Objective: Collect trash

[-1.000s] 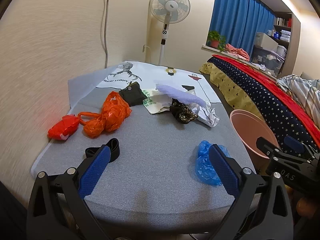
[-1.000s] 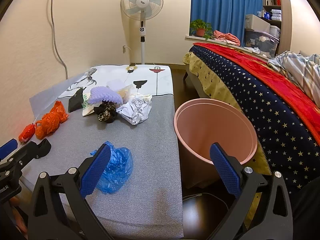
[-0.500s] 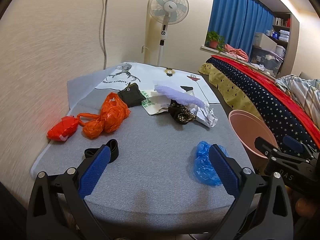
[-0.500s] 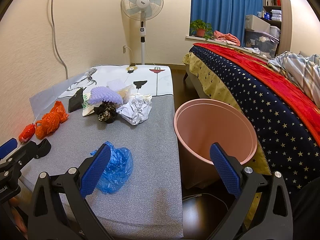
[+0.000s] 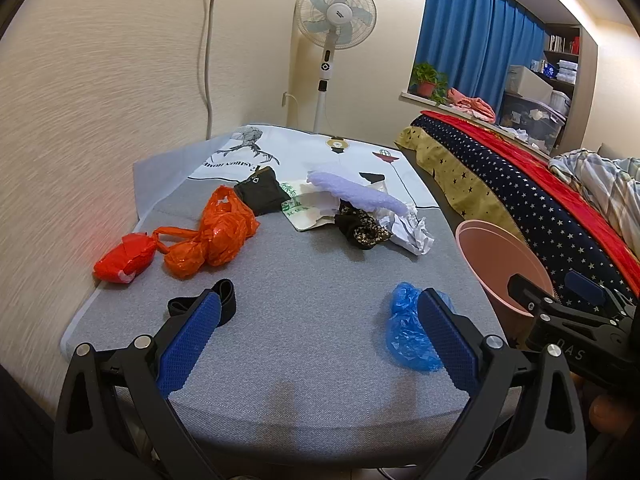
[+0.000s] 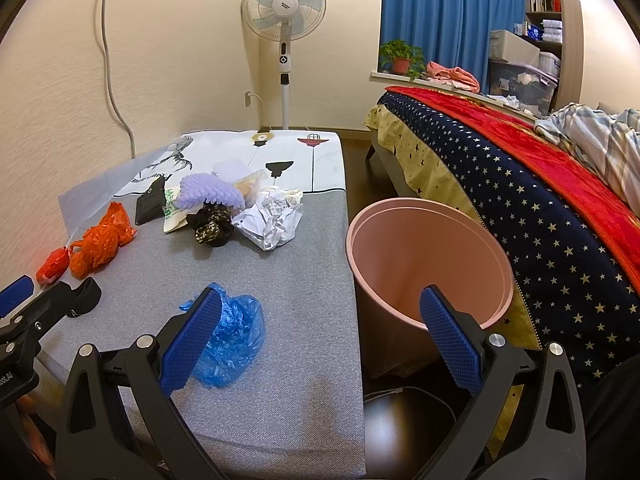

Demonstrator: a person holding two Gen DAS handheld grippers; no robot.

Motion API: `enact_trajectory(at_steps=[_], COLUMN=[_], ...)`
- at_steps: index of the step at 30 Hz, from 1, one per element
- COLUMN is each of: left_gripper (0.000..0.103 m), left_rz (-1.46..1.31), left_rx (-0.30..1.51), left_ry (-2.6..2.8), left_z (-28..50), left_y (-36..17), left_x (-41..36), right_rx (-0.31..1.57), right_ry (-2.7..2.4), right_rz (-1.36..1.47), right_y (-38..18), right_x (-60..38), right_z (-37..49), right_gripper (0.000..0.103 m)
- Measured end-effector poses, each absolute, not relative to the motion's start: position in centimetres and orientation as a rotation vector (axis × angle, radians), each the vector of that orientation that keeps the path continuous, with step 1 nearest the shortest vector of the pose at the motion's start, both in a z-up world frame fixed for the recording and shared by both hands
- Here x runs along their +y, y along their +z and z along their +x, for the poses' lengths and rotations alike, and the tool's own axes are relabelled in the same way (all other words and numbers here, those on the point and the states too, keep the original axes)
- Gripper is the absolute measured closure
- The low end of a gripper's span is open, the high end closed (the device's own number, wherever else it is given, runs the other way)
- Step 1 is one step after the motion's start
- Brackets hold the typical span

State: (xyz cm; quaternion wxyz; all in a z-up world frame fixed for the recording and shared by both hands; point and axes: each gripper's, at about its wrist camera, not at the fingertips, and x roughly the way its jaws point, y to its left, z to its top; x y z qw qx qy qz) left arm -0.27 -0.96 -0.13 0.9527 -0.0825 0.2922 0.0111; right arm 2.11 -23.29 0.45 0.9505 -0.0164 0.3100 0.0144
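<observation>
From a second before, I found almost nothing changed: the trash lay where it had lain, and both grippers had only drifted slightly, the left view sitting a touch nearer the table (image 5: 304,320).

I took the pink bin (image 6: 430,268) as my landmark; it stood on the floor against the table's right edge, between table and bed (image 6: 520,184), and it was empty as far as I could see in.

I counted one blue bag (image 6: 236,332) nearest the bin, crumpled on the grey top. Farther back lay one ball of white paper (image 6: 270,222), touching one dark patterned scrap (image 6: 210,230), with one lilac fuzzy piece (image 6: 208,192) lying over that scrap and over a printed paper bag (image 5: 306,210). Beyond those, away from the bin, sat one black pouch (image 5: 262,192), one orange bag (image 5: 216,236), one red wrapper (image 5: 124,256) at the wall side, and one black band (image 5: 222,300) near the front.

My left gripper (image 5: 316,332) hovered above the table front with its jaws wide apart, holding nothing. My right gripper (image 6: 320,328) was likewise spread and empty, straddling the table's edge, one finger over the blue bag and the other over the bin's rim.

One fan (image 6: 284,12) stood behind.
</observation>
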Motion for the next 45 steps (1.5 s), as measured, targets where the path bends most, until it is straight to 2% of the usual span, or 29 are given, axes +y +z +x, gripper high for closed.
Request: enact_trajectory(at_steps=[7, 9, 13, 17, 20, 26, 39, 43, 45], left_gripper=[0.008, 0.011, 0.021, 0.036, 0.042, 0.042, 0.046, 0.036, 0.035], left_rz=[-0.17, -0.16, -0.14, -0.121, -0.117, -0.121, -0.151, -0.188, -0.208], left_rx=[0.599, 0.6, 0.603, 0.606, 0.609, 0.618, 0.681, 0.749, 0.76], left_ry=[0.021, 0.022, 0.049, 0.121, 0.157, 0.252, 0.419, 0.452, 0.464], left_z=[-0.3, -0.3, -0.5, -0.2, 0.1, 0.8, 2.7, 3.6, 3.7], left_y=[-0.2, -0.3, -0.5, -0.9, -1.3, -2.3, -4.5, -6.1, -6.5], left_x=[-1.0, -1.4, -2.0, -1.7, -1.1, 0.1, 2.9, 3.7, 4.2], right_rx=[0.632, 0.633, 0.639, 0.687, 0.704, 0.761, 0.888, 0.914, 0.918], right_ry=[0.042, 0.049, 0.078, 0.144, 0.175, 0.237, 0.273, 0.278, 0.274], right_rz=[-0.021, -0.014, 0.0, 0.022, 0.018, 0.029, 0.033, 0.029, 0.032], right_y=[0.3, 0.2, -0.3, -1.3, -1.9, -3.8, -6.8, -7.4, -7.6], right_x=[-23.4, -23.4, -23.2, -22.6, -21.8, -20.3, -19.1, -18.9, -18.9], right_z=[2.1, 2.1, 2.4, 3.1, 3.6, 4.7, 6.8, 7.3, 7.4], right_gripper=[0.006, 0.011, 0.02, 0.03, 0.035, 0.042, 0.042, 0.042, 0.042])
